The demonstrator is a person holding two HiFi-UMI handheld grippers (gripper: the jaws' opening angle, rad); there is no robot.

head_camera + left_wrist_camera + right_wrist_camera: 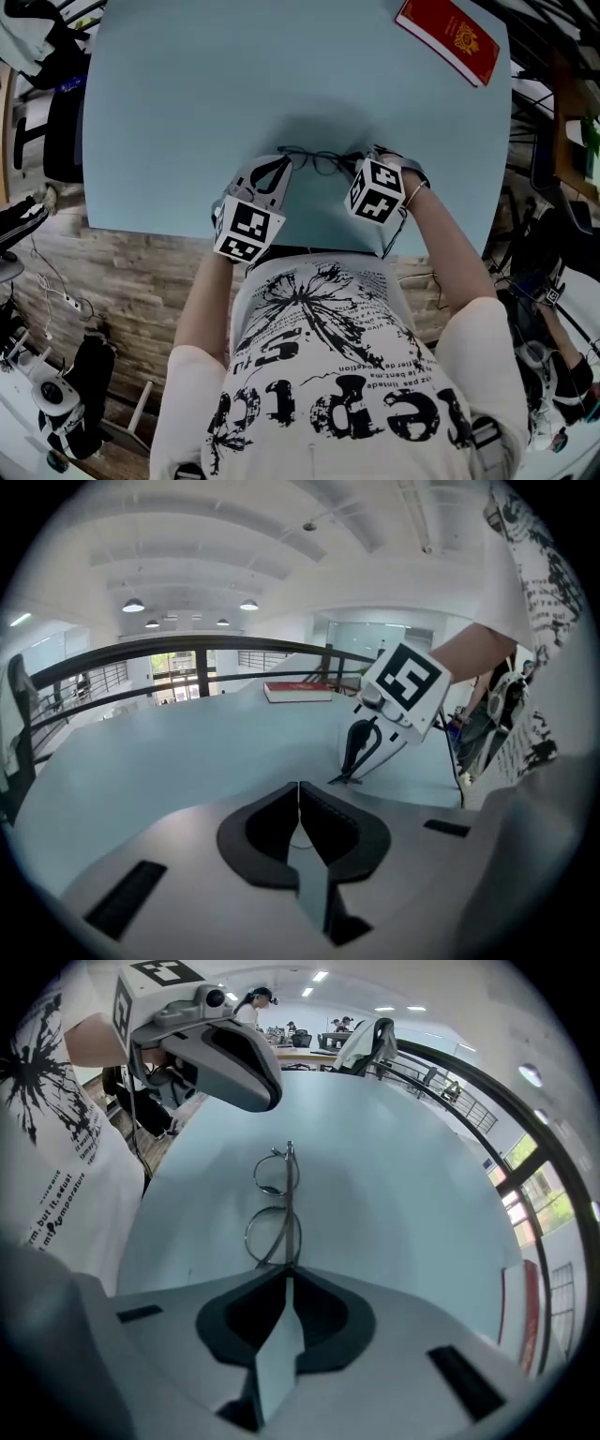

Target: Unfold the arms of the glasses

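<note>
Thin dark wire-rimmed glasses lie low over the pale blue table, close to its near edge and between my two grippers. The left gripper is at their left end with its jaws shut. A thin wire shows between its pads, which looks like a glasses arm. The right gripper is at the right end. In the right gripper view its jaws are closed on the near end of the glasses, and both round lenses run away from them toward the left gripper.
A red book lies at the table's far right corner. The table's near edge runs just behind both grippers, against the person's body. Chairs, cables and equipment stand on the wood floor round the table.
</note>
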